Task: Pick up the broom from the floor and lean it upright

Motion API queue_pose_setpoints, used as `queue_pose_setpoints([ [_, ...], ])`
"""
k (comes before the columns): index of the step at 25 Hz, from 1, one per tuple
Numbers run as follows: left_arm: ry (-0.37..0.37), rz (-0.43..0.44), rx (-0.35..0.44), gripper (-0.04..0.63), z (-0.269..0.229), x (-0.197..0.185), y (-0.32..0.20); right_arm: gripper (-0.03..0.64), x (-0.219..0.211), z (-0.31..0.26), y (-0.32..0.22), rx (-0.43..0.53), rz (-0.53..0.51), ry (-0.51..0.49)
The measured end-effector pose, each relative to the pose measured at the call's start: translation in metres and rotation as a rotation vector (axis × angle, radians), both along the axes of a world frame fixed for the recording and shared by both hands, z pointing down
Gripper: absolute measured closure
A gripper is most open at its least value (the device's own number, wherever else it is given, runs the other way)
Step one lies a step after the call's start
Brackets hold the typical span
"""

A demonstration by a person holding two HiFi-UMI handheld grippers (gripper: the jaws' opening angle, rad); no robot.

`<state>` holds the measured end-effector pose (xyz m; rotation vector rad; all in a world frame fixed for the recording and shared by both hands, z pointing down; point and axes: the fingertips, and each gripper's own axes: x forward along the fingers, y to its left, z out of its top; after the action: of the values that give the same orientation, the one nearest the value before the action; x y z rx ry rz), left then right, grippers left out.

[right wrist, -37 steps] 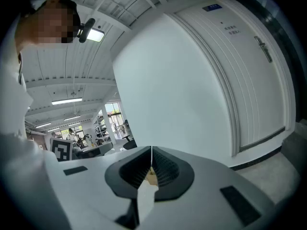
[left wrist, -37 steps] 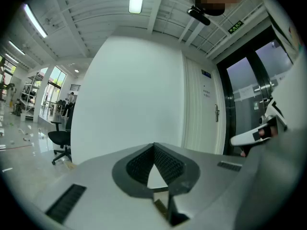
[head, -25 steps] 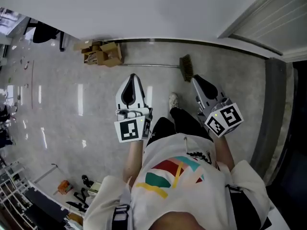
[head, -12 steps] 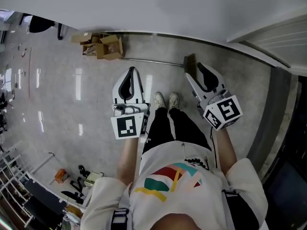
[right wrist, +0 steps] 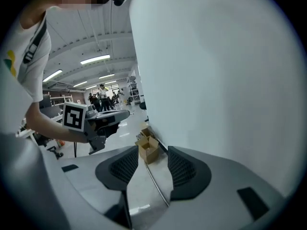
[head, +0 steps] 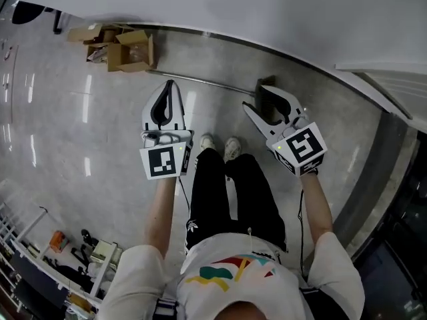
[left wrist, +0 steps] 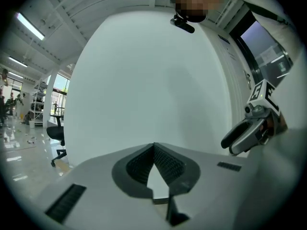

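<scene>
Broom (head: 207,83) lies flat on the floor (head: 80,132), along its far edge at the foot of the white wall (head: 233,5). Its handle runs toward the cardboard boxes (head: 123,49), with the bristles at the other end. The right gripper (head: 257,99) hangs over the bristle end. Its jaws have just been opening and stand apart; its own view shows the thin handle on the floor beyond the gap, with nothing pressed between the pads. The left gripper (head: 168,84) shows near the handle's box end, jaws together with nothing between them, facing the wall.
</scene>
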<state>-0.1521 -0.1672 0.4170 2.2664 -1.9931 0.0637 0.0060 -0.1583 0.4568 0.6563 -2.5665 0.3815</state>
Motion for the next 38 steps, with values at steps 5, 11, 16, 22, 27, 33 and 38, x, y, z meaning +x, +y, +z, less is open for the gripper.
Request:
queue_pose_setpoints([
  [5,0.048,-0.026,0.035,0.542,0.162,-0.031,-0.037,0.439,-0.030,0.199,-0.033,-0.054,-0.090,0.094],
  [11,0.033,-0.062,0.044,0.469,0.340,-0.077,-0.057,0.426,-0.096,0.420,-0.064,-0.128,-0.224,0.197],
  [16,0.011,-0.134,-0.030,0.470,0.461,-0.115,-0.039,0.426,-0.148,0.545,-0.067,-0.169,-0.377,0.261],
  [22,0.056,-0.241,-0.100,0.469,0.533,-0.149,-0.004,0.426,-0.182,0.645,-0.046,-0.213,-0.521,0.431],
  [27,0.053,-0.262,-0.137,0.469,0.552,-0.158,0.008,0.426,-0.195,0.690,-0.036,-0.252,-0.559,0.546],
  [33,0.054,-0.260,-0.139,0.469,0.553,-0.157,0.012,0.427,-0.201,0.714,-0.029,-0.195,-0.595,0.627],
  [38,0.054,-0.283,-0.123,0.471,0.551,-0.166,0.015,0.501,-0.206,0.719,-0.030,-0.117,-0.584,0.639],
])
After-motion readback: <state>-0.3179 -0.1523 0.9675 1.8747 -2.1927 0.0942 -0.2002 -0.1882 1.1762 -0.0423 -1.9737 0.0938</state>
